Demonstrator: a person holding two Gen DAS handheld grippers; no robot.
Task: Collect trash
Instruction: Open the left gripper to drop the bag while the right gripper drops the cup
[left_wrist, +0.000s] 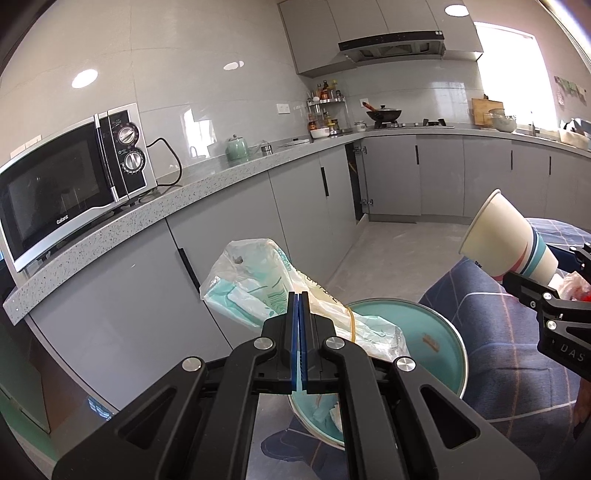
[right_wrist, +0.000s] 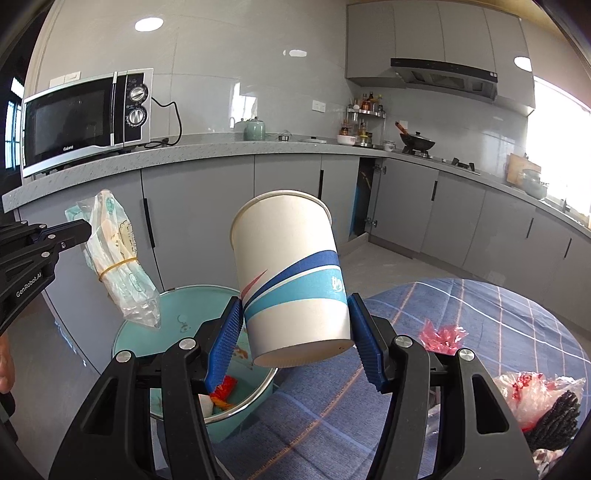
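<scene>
Trash is held above the teal bin (right_wrist: 155, 332): a plastic bag (left_wrist: 258, 291) pinched in the closed left gripper (left_wrist: 299, 295), a paper cup (right_wrist: 291, 277) clamped by the right gripper (right_wrist: 295, 328). Release seems next.

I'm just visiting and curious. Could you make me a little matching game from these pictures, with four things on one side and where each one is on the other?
Things:
1. paper cup
2. plastic bag
3. microwave
4. red wrapper

Places:
A. on the grey counter
B. pinched in the left gripper, hanging over the teal bin
C. lying on the blue checked cloth
D. clamped near its base in the right gripper

Pairs: 1-D, 2-B, 3-A, 4-C
</scene>
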